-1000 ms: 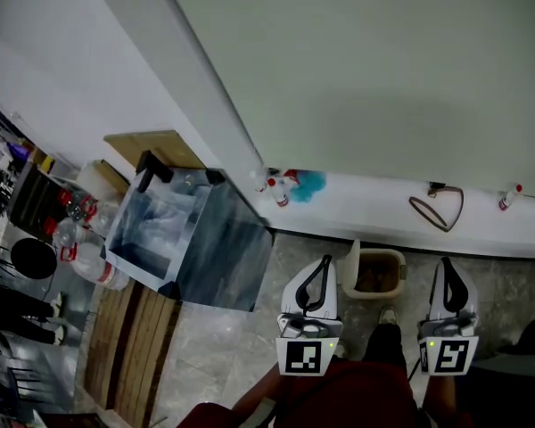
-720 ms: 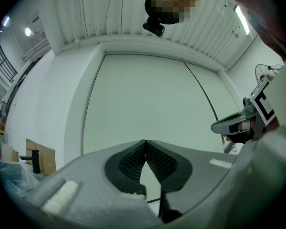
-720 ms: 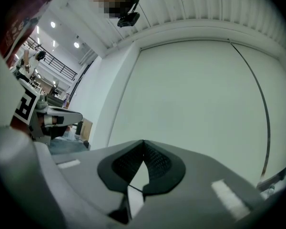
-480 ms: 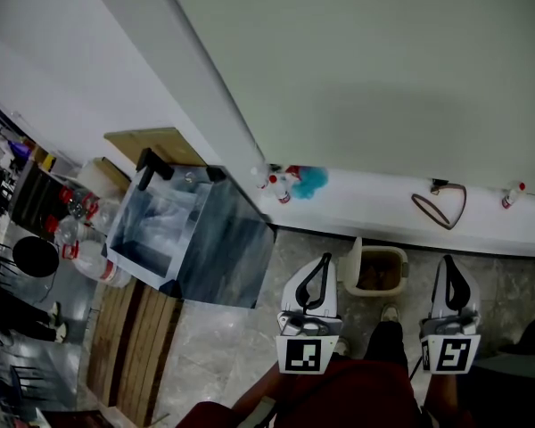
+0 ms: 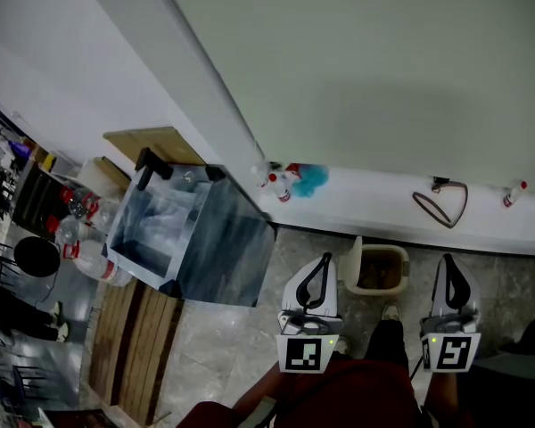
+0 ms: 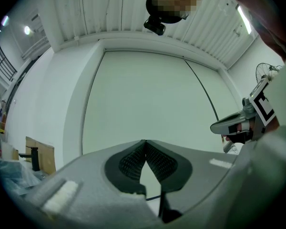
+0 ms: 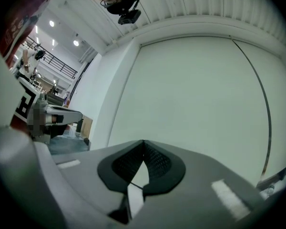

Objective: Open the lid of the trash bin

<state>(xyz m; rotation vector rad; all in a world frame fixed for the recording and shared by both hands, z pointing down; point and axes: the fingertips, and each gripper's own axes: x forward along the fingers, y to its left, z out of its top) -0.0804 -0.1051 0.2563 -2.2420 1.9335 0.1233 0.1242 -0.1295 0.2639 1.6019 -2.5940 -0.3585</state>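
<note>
A small beige trash bin (image 5: 376, 271) stands on the stone floor against the foot of a white ledge. Its top shows a dark brown inside, and a pale flap (image 5: 352, 262) stands upright at its left side. My left gripper (image 5: 325, 260) hangs just left of the bin, shut with nothing between its jaws. My right gripper (image 5: 451, 263) hangs just right of the bin, also shut and empty. Both point at the pale wall. In the left gripper view the meshed fingertips (image 6: 145, 149) meet, and the right gripper (image 6: 242, 123) shows at the right. The right gripper view shows the same closed tips (image 7: 143, 148).
A clear box (image 5: 189, 237) sits on a wooden stand (image 5: 134, 333) at the left, with water bottles (image 5: 82, 259) beside it. On the white ledge (image 5: 366, 210) are spray bottles (image 5: 276, 188), a blue duster (image 5: 311, 181), a looped strap (image 5: 441, 206) and a small bottle (image 5: 513, 194).
</note>
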